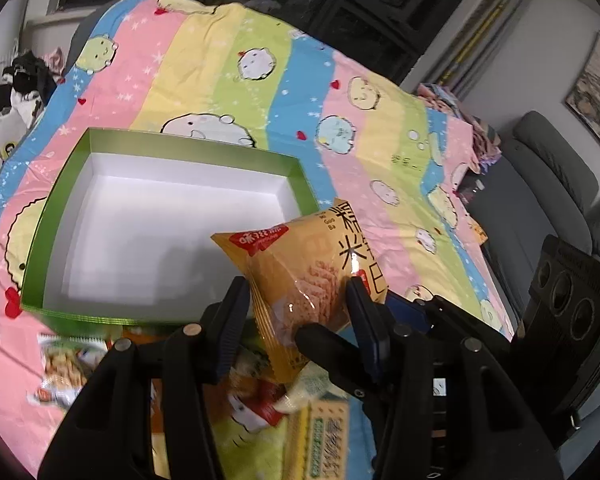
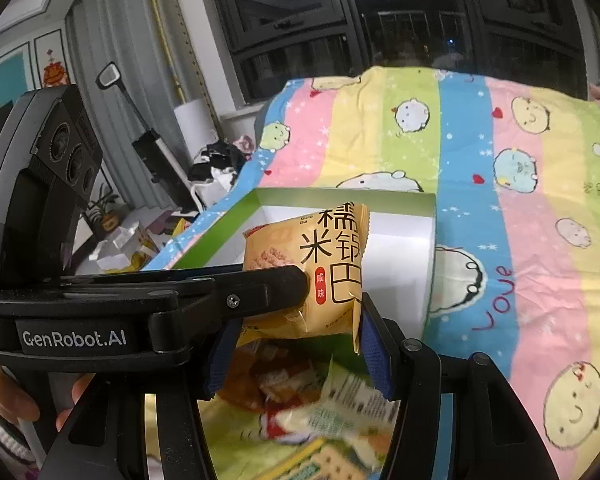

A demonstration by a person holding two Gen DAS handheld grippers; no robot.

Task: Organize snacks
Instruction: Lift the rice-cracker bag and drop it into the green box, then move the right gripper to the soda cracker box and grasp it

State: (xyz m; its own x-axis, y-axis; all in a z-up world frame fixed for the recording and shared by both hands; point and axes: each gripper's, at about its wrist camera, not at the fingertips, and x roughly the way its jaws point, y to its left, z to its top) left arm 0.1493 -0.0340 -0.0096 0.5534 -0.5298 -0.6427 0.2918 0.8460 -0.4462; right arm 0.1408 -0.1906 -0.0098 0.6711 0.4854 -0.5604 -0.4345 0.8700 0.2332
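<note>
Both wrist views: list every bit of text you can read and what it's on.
"糯米锅巴", "Guo Ba", "咸味": orange snack packet.
"GenRobot.AI": left gripper body.
"Love": bedsheet.
Red logo on the packet, and print on the snack packets below: too blurred to read.

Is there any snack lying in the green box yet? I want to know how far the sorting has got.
No: in the left wrist view the green box shows only its bare white floor, and the orange snack bag is held above it.
</note>
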